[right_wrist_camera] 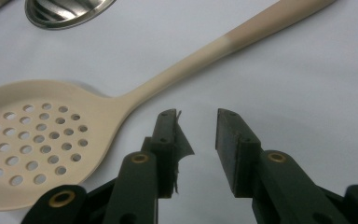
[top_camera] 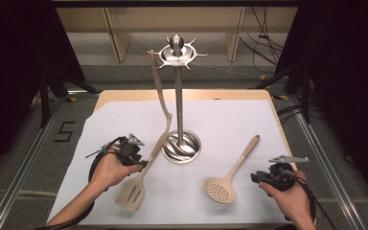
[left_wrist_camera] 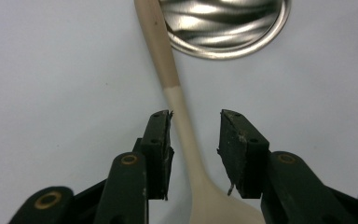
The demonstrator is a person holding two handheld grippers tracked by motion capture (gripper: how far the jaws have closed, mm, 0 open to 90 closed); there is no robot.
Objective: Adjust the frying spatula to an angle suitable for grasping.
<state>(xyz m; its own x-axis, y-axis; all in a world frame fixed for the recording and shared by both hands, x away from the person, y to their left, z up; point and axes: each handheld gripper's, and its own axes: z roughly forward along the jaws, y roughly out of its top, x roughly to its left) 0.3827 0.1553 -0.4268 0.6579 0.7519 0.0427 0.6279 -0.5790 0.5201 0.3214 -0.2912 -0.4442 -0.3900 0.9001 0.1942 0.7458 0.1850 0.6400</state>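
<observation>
A beige slotted spatula (top_camera: 131, 191) lies on the white sheet, its handle running up to the steel stand's base (top_camera: 182, 147). My left gripper (top_camera: 143, 165) is down over the spatula's thin neck (left_wrist_camera: 186, 135). Its jaws (left_wrist_camera: 196, 114) straddle the neck: the left pad is close against it and a gap remains at the right pad. A beige perforated skimmer (top_camera: 220, 189) lies at the right front. My right gripper (top_camera: 255, 177) rests just right of it, and its jaws (right_wrist_camera: 198, 114) stand open and empty beside the skimmer's handle (right_wrist_camera: 177, 74).
The steel utensil stand (top_camera: 178, 96) rises from the sheet's middle, with a hooked rack (top_camera: 176, 51) on top. Another beige utensil (top_camera: 160, 91) hangs from the rack's left side. The white sheet (top_camera: 230, 120) covers the table. Cables lie on the floor at the back right.
</observation>
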